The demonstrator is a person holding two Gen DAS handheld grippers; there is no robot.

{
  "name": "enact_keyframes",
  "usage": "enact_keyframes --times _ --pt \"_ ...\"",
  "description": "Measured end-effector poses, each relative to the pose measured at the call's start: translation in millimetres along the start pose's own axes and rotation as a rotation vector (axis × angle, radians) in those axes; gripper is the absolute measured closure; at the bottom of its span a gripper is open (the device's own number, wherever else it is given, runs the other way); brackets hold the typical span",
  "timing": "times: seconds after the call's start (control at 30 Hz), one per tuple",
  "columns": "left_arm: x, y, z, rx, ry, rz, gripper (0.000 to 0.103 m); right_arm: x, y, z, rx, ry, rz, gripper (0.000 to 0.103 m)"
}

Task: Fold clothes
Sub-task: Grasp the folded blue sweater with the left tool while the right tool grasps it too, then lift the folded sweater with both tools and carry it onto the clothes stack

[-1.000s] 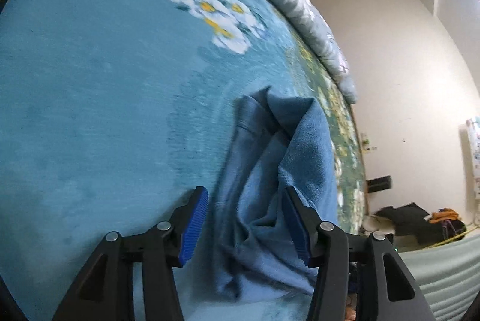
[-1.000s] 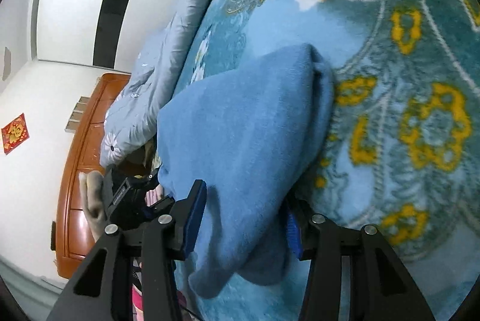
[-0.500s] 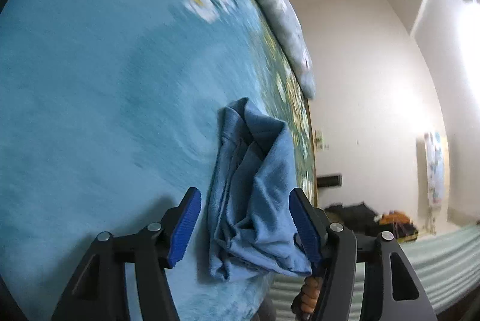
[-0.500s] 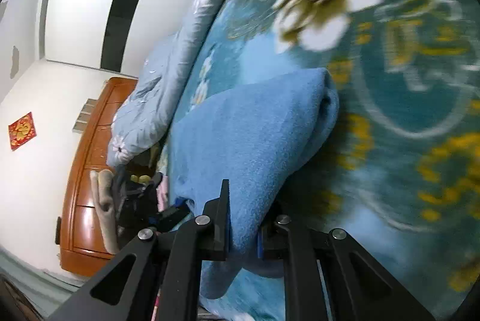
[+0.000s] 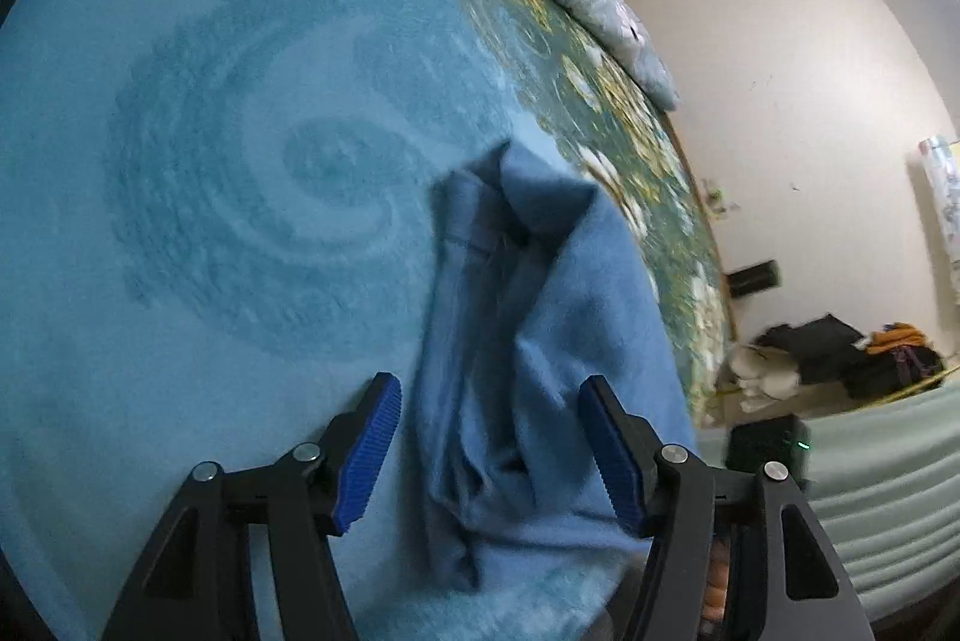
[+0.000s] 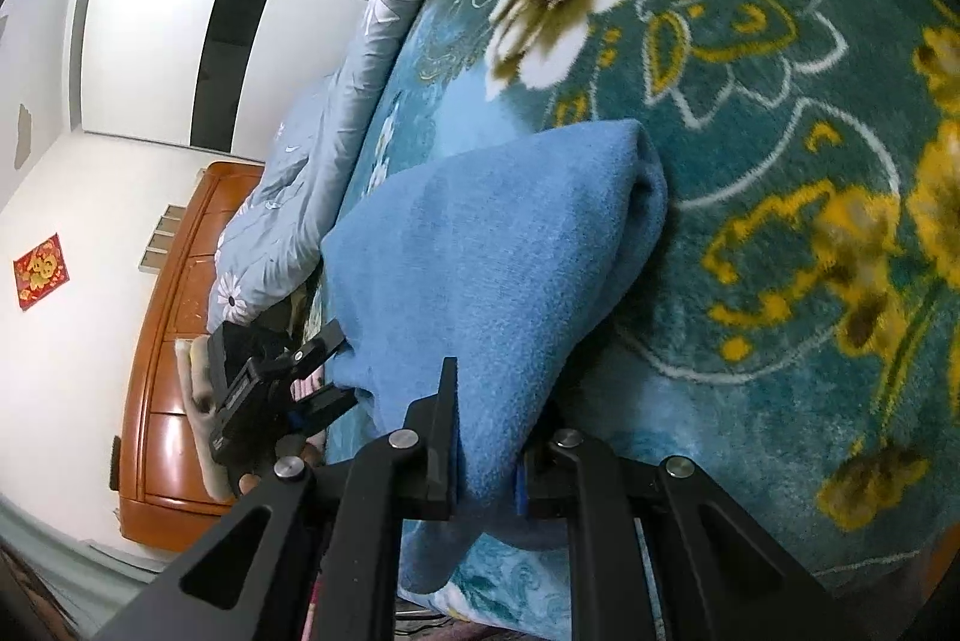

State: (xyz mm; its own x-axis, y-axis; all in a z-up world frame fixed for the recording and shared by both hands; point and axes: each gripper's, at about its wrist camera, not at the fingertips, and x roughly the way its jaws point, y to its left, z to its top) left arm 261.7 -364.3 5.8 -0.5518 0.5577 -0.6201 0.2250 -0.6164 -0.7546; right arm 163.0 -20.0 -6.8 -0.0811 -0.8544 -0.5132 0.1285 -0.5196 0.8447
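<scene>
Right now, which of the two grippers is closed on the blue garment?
The right gripper: its pads pinch the blue garment. The left gripper is open, merely straddling it.

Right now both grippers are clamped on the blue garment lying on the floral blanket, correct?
Not quite. Only the right gripper is clamped on the blue garment. The left gripper is open, its blue pads standing apart on either side of the cloth, as the left wrist view shows. The garment does lie on the floral blanket.
</scene>
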Motion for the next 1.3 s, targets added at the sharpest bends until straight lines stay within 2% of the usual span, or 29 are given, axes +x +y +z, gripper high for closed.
enact_keyframes --times 0.2,0.3,0.5,0.77,0.93,1.03,1.17,1.3 --pt "13.6 4.2 -4.7 -0.043 0.043 -0.077 0.041 -2.3 -2.1 1.3 0.005 -0.001 0.006 0.089" --pt "18.8 7.2 -7.2 -0.067 0.055 -0.113 0.059 -5.2 0.5 1.1 0.000 -0.006 0.000 0.089" --pt "17.6 11.0 -16.2 -0.105 0.028 -0.153 0.075 -17.2 15.8 -2.7 -0.033 -0.030 -0.035 0.089" --pt "-5.4 -2.2 -25.4 -0.052 -0.009 -0.254 0.079 -43.2 68.2 -11.1 -0.143 -0.060 -0.093 0.089" --pt "-60.4 -10.6 -24.0 0.013 -0.110 -0.285 0.079 -36.1 123.0 -12.8 -0.256 -0.046 -0.088 0.089" --pt "-118.2 -9.1 -17.7 0.055 -0.217 -0.271 0.079 -21.0 161.0 -11.1 -0.332 -0.017 -0.059 0.089" --pt "-197.8 -6.8 -8.9 0.110 -0.364 -0.249 0.079 11.3 243.8 -10.7 -0.494 0.028 0.004 0.090" --pt "-302.2 -8.6 -1.0 0.162 -0.552 -0.167 0.079 45.1 352.9 -18.2 -0.698 0.054 0.082 0.090"
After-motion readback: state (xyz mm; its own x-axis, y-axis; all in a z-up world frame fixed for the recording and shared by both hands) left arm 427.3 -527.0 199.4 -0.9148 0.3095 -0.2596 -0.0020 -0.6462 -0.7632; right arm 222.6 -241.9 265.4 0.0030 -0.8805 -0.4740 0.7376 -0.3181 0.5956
